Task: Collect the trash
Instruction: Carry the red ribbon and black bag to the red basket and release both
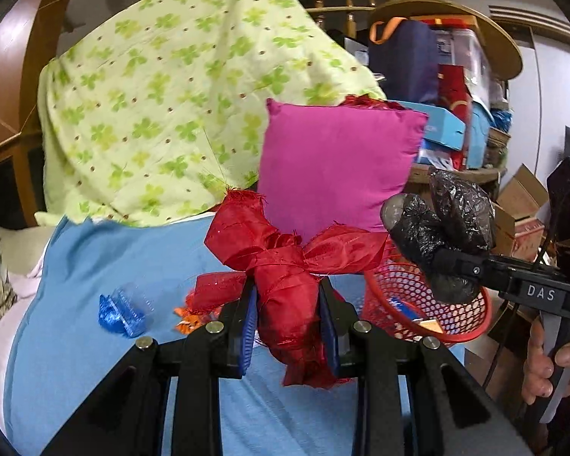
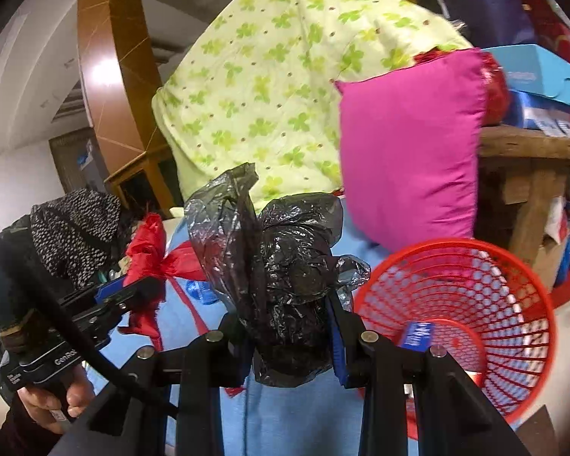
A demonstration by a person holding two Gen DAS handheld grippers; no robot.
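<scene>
A knotted red ribbon cloth [image 1: 285,266] hangs above the blue sheet, and my left gripper [image 1: 288,326] is shut on it, blue pads pressing both sides. The same red cloth [image 2: 148,250] shows at the left of the right wrist view. My right gripper [image 2: 292,338] is shut on a crumpled black plastic bag [image 2: 285,273]; that bag [image 1: 444,224] also shows at the right of the left wrist view, over the red mesh basket [image 1: 463,326]. The red mesh basket [image 2: 505,304] stands just right of the right gripper with a blue packet [image 2: 418,336] inside.
A blue plastic wrapper [image 1: 121,313] and orange scraps [image 1: 190,319] lie on the blue sheet [image 1: 95,342]. A pink cushion [image 1: 334,167] and a green clover blanket [image 1: 178,95] stand behind. Boxes and a wooden shelf [image 2: 532,144] crowd the right. A hand [image 1: 547,372] holds the right tool.
</scene>
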